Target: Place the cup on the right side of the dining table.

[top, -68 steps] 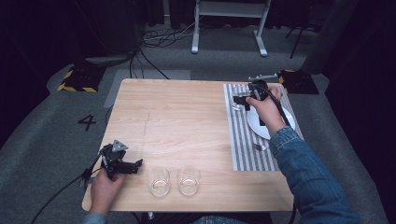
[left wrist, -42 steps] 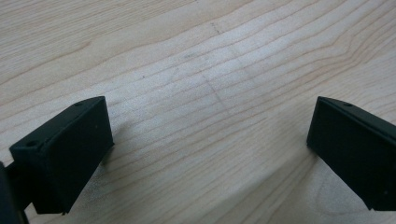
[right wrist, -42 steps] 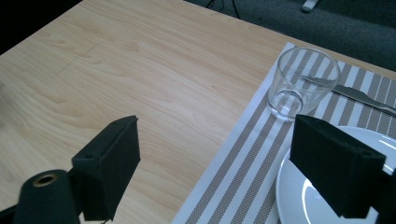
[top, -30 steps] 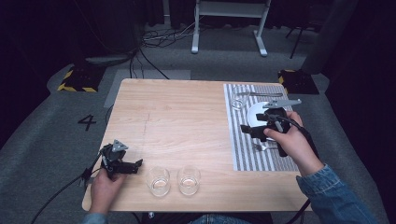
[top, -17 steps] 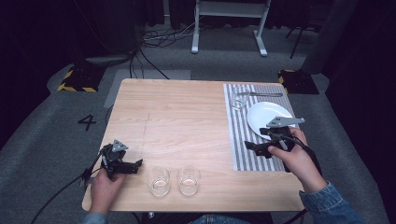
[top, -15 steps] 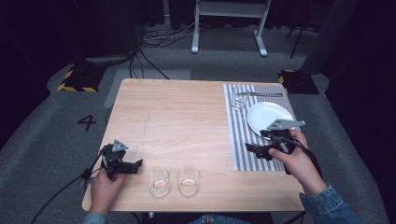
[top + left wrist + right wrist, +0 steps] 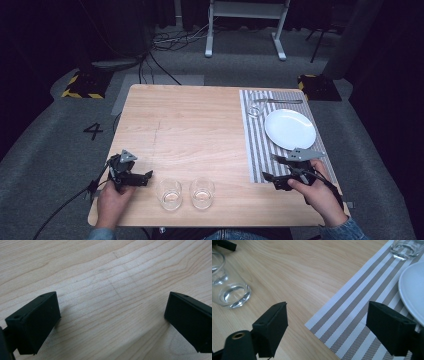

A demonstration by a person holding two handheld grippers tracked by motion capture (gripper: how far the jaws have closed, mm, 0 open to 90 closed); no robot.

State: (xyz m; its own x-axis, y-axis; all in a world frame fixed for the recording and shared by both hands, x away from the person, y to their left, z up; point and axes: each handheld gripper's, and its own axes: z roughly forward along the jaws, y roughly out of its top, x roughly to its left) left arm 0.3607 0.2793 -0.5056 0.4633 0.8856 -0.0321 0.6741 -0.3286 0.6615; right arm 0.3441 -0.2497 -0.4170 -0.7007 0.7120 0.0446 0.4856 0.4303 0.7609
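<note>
High view: two glasses (image 7: pixel 170 193) upright, side by side along the counter's (image 7: pixel 190 130) near edge.
Right tool (image 7: pixel 272 168): near right corner, wide open, empty, pointing left.
Left tool (image 7: pixel 148 175): near left corner, wide open too, empty.

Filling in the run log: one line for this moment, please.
left gripper: open, empty | right gripper: open, empty, over placemat corner | two glasses between

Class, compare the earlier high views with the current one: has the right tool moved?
Yes. The right tool has come back from above the round white plate toward the person, to the near corner of the grey-striped placemat.
</note>
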